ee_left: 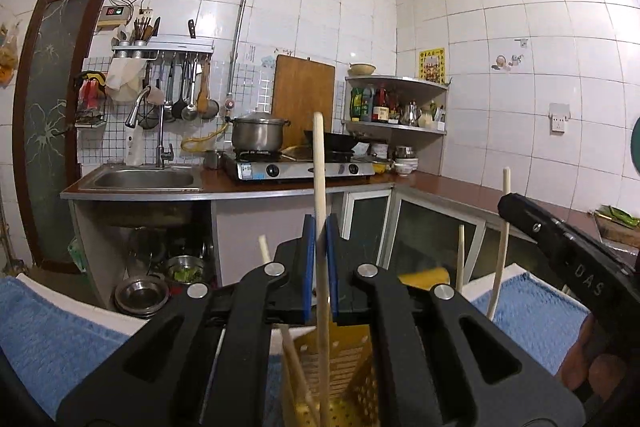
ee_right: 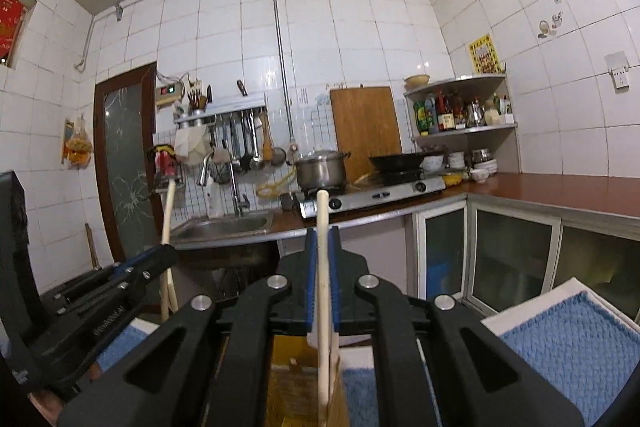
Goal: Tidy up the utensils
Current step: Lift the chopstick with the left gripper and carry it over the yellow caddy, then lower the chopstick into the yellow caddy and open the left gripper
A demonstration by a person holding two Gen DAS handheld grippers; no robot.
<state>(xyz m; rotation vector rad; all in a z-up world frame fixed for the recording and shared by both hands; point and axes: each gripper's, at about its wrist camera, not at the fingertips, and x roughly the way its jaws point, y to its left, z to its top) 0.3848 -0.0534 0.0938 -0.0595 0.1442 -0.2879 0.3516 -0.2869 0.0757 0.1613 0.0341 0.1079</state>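
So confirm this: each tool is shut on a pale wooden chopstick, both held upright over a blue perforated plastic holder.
One thing is wrong: the perforated plastic holder is yellow, not blue, as the left wrist view shows. The left tool and right tool are each shut on an upright pale wooden chopstick.

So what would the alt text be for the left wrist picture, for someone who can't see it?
A black hand-held left gripper with blue pads is shut on an upright pale chopstick, its lower end inside a yellow perforated holder that already has other chopsticks in it. At right, the right gripper holds a second chopstick. Behind is a white-tiled kitchen with a sink and stove.
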